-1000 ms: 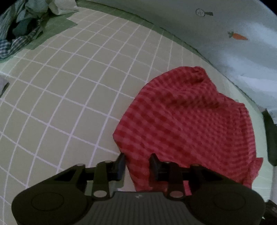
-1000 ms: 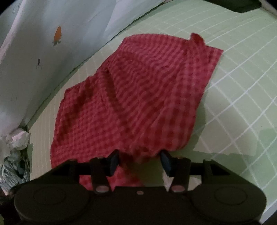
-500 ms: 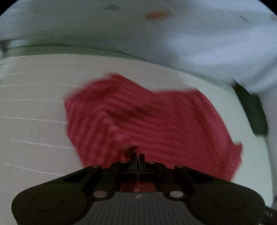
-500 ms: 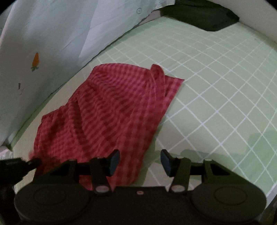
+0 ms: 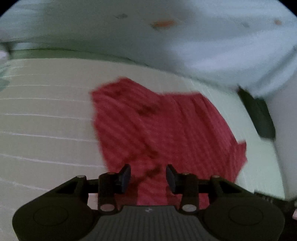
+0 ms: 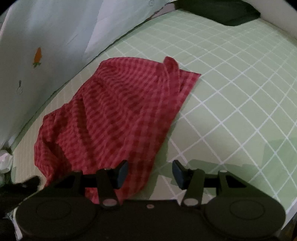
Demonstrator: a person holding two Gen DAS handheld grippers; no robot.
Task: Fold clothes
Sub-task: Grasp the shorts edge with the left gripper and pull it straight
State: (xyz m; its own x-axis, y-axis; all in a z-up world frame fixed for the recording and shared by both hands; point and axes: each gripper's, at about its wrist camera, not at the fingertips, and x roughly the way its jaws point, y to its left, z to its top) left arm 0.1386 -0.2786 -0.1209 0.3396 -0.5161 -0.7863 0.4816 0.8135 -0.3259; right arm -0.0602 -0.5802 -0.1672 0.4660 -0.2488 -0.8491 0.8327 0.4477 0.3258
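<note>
Red gingham cloth (image 6: 118,111), rumpled, on gridded sheet (image 6: 232,96)

Both wrist cameras are looking low and close across the cloth (image 5: 167,129) (image 6: 118,115) from different sides, sharing it and the sheet (image 5: 46,129) (image 6: 232,92).

Red checked cloth (image 6: 118,118) rumpled on green grid sheet (image 6: 241,96)

Right gripper (image 6: 150,173) at 6 o'clock, jaws apart, its left finger over the cloth's near edge; pale carrot-print fabric (image 6: 46,46) at 10 o'clock; dark item (image 6: 222,13) at 1 o'clock.
</note>
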